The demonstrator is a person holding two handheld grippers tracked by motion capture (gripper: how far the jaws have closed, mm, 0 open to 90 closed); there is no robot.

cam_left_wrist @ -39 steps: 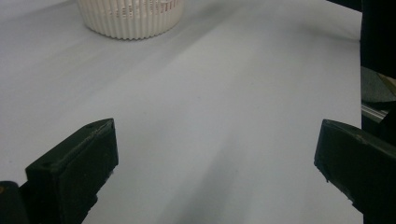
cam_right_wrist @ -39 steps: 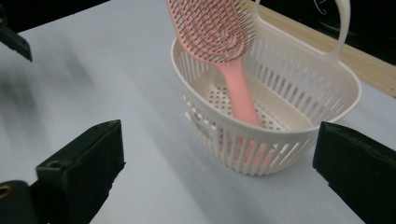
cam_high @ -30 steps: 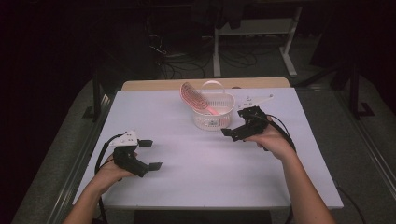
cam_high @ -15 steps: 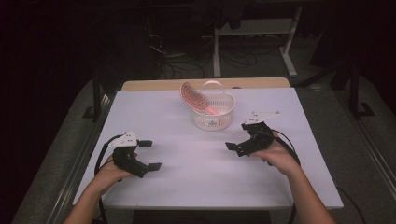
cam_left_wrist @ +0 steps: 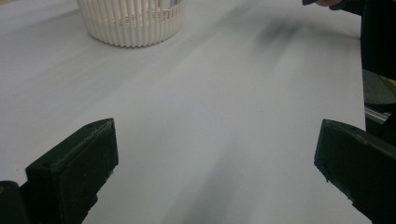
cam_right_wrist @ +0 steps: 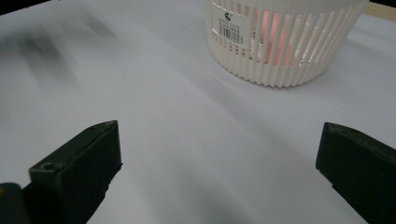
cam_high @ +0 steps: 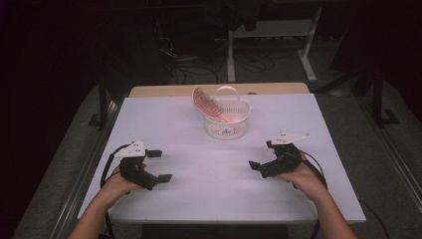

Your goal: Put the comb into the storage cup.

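Jaws of our left gripper (cam_high: 159,166) and right gripper (cam_high: 261,155) stand wide apart, empty, over the bare white table (cam_high: 209,199). Beyond them, toward the table's far middle, we see the white slatted basket (cam_high: 227,122), round, with a barcode label and arched handle, holding a tilted pink hairbrush (cam_high: 205,102).

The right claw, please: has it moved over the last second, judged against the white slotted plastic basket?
Yes. The right claw has drawn back from the white slotted plastic basket toward the person's table edge, open.
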